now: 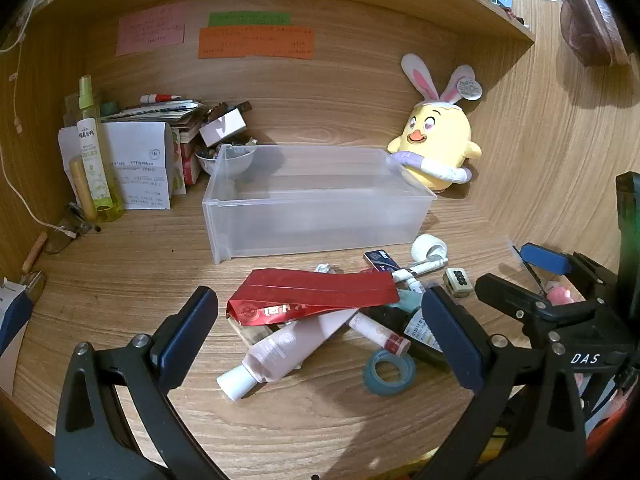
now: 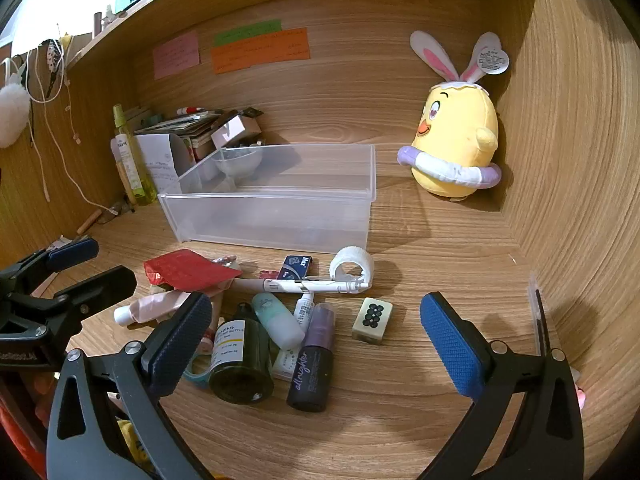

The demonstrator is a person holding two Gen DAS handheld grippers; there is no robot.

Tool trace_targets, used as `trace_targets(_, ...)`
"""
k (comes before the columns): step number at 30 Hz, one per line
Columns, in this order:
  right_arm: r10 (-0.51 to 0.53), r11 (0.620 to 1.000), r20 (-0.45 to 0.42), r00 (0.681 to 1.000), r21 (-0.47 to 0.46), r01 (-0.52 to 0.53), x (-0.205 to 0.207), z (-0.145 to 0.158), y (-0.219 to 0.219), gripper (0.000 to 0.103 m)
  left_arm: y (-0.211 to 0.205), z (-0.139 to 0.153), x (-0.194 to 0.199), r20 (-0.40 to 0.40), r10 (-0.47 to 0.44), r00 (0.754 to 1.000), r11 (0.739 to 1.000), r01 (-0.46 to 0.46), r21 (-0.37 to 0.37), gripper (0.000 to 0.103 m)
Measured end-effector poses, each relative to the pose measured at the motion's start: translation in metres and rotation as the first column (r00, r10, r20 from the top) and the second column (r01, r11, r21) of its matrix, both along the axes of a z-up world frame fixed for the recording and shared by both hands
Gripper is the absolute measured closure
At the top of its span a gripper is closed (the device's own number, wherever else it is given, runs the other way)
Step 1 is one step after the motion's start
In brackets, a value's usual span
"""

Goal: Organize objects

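Note:
A clear plastic bin (image 1: 316,216) (image 2: 272,216) stands empty on the wooden desk. In front of it lies a pile of small items: a red foil pouch (image 1: 316,294) (image 2: 188,270), a pink tube (image 1: 280,350), a teal tape roll (image 1: 389,372), a dark green bottle (image 2: 240,356), a purple spray bottle (image 2: 314,368), a mahjong tile (image 2: 372,320) (image 1: 459,280), a white tape roll (image 2: 354,266) and a white pen (image 2: 304,286). My left gripper (image 1: 320,336) is open above the pouch and tube. My right gripper (image 2: 316,336) is open above the bottles.
A yellow plush chick (image 1: 438,144) (image 2: 456,148) sits at the back right corner. Books, a bowl (image 1: 228,160) and a green spray bottle (image 1: 94,152) crowd the back left. Coloured notes (image 1: 256,42) hang on the back wall. A wooden side wall (image 2: 580,160) closes the right.

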State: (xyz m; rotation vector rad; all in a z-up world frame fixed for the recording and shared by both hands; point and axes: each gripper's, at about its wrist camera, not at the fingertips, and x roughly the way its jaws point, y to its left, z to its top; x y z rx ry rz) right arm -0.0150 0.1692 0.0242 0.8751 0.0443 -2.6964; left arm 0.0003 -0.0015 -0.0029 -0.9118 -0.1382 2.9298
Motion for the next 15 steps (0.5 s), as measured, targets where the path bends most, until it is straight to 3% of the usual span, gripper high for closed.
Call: trace_targets(15,0.001,1.000,0.005,1.000,-0.005,-0.001,0.0013,0.0007,-0.0007,0.000,0.0011,0.0006,0.0018,-0.003,-0.016,1.000,1.000,0.016,0.003,0.000)
